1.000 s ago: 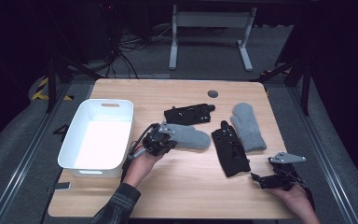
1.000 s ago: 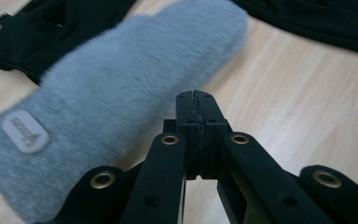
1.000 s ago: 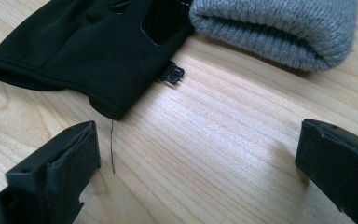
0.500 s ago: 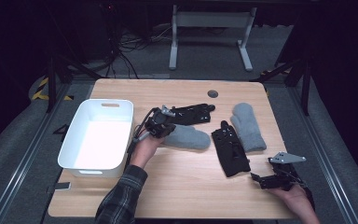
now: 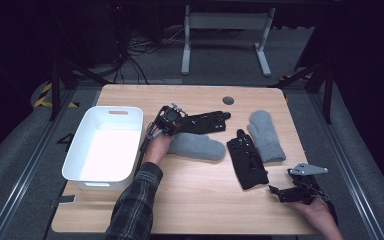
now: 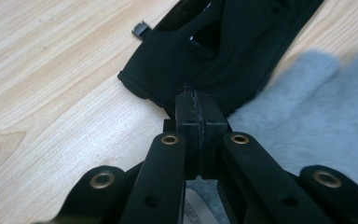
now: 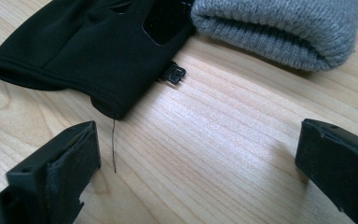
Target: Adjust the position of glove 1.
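Two black gloves and two grey mittens lie on the wooden table. My left gripper [image 5: 179, 121] [image 6: 196, 105] is shut, its tips at the cuff of the far black glove [image 5: 205, 122] [image 6: 223, 51], with one grey mitten [image 5: 195, 146] [image 6: 317, 107] just beside it. I cannot tell whether cloth is pinched. The second black glove [image 5: 247, 160] [image 7: 84, 42] lies beside the other grey mitten [image 5: 265, 135] [image 7: 279, 28]. My right gripper [image 5: 275, 191] [image 7: 200, 144] rests low near the front right edge. It is open, short of that glove's cuff, with bare table between its jaws.
A white plastic bin [image 5: 75, 160] stands at the table's left, close to my left forearm. A dark round grommet [image 5: 228, 100] sits near the far edge. A small black clip [image 7: 173, 72] sticks out from the nearer black glove. Bare wood runs along the front.
My left gripper has moved away from me, from the left end of the grey mitten to the cuff of the far black glove. The gloves, mittens and right gripper have stayed put.
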The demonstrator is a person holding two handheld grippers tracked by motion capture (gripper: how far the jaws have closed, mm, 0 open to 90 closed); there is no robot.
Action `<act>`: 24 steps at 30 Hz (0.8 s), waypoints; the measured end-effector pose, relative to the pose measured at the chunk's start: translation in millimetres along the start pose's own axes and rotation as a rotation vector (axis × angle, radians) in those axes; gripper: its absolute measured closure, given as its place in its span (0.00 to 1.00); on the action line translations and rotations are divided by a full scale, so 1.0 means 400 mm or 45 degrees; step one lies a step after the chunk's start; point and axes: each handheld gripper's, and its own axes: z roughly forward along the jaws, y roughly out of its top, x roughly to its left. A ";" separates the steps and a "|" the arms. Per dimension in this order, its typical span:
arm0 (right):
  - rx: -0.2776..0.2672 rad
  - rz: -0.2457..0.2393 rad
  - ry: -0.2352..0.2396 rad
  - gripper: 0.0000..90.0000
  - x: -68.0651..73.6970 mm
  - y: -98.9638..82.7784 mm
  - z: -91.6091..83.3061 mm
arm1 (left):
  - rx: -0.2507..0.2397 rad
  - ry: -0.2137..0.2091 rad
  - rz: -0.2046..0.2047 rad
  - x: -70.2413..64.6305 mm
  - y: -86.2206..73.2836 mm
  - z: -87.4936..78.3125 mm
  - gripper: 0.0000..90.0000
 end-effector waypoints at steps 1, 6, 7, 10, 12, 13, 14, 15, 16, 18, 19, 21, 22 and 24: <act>0.000 -0.001 0.000 0.00 0.000 0.000 0.000 | 0.014 0.000 -0.003 0.002 -0.003 0.006 1.00; -0.001 -0.002 0.002 0.00 0.000 0.000 0.000 | 0.050 -0.020 -0.015 -0.001 -0.019 0.017 1.00; -0.001 -0.002 0.002 0.00 0.000 0.000 0.000 | 0.056 -0.023 -0.014 -0.003 -0.023 0.016 1.00; 0.000 -0.003 0.002 0.00 0.000 0.000 0.000 | 0.049 -0.047 -0.030 -0.013 -0.042 0.013 1.00; 0.000 -0.005 0.004 0.00 0.001 0.000 0.000 | 0.055 -0.055 -0.025 -0.023 -0.055 0.011 1.00; 0.000 -0.005 0.004 0.00 0.001 0.000 0.000 | 0.060 -0.060 -0.027 -0.028 -0.063 0.010 1.00; 0.000 -0.005 0.004 0.00 0.001 0.000 0.000 | 0.064 -0.063 -0.024 -0.031 -0.068 0.008 1.00; 0.000 -0.005 0.004 0.00 0.001 0.000 0.000 | 0.070 -0.066 -0.026 -0.037 -0.074 0.006 1.00; 0.000 -0.006 0.003 0.00 0.001 0.000 0.000 | 0.076 -0.069 -0.020 -0.043 -0.081 0.003 1.00; 0.000 -0.006 0.003 0.00 0.001 0.000 0.000 | 0.084 -0.074 -0.016 -0.046 -0.086 0.000 1.00; 0.000 -0.005 0.003 0.00 0.001 0.000 0.000 | 0.080 -0.101 -0.017 -0.055 -0.097 -0.010 1.00; -0.001 -0.005 0.003 0.00 0.001 0.000 0.000 | 0.083 -0.122 -0.027 -0.064 -0.108 -0.019 1.00; 0.000 -0.006 0.003 0.00 0.001 0.000 0.000 | 0.084 -0.133 -0.016 -0.069 -0.113 -0.025 1.00; 0.000 -0.006 0.003 0.00 0.001 0.000 0.000 | 0.089 -0.161 -0.010 -0.080 -0.122 -0.034 1.00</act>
